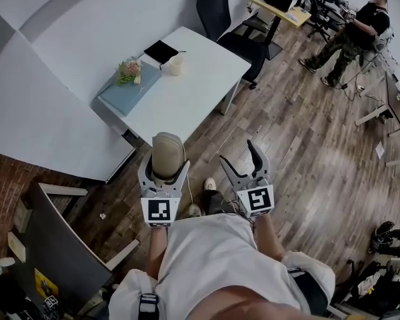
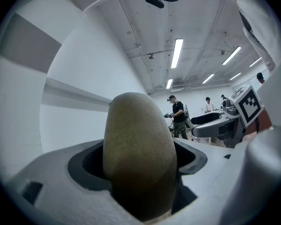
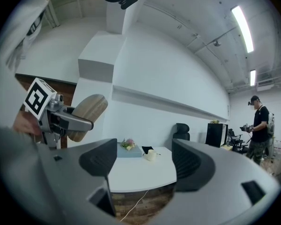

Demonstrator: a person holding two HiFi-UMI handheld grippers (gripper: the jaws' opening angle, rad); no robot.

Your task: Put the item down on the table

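Left tongs (image 1: 165,170) clamped low on tan oval item (image 1: 167,151); looks light, rigid. Right tongs (image 1: 239,155) apart. Table (image 1: 187,95) at 12 o'clock.

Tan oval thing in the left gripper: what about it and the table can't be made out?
Lower end of the tan oval item: hidden between the fingers of the left gripper, head and left gripper views.
Too small to identify, head view: cream object and black object on the white table.
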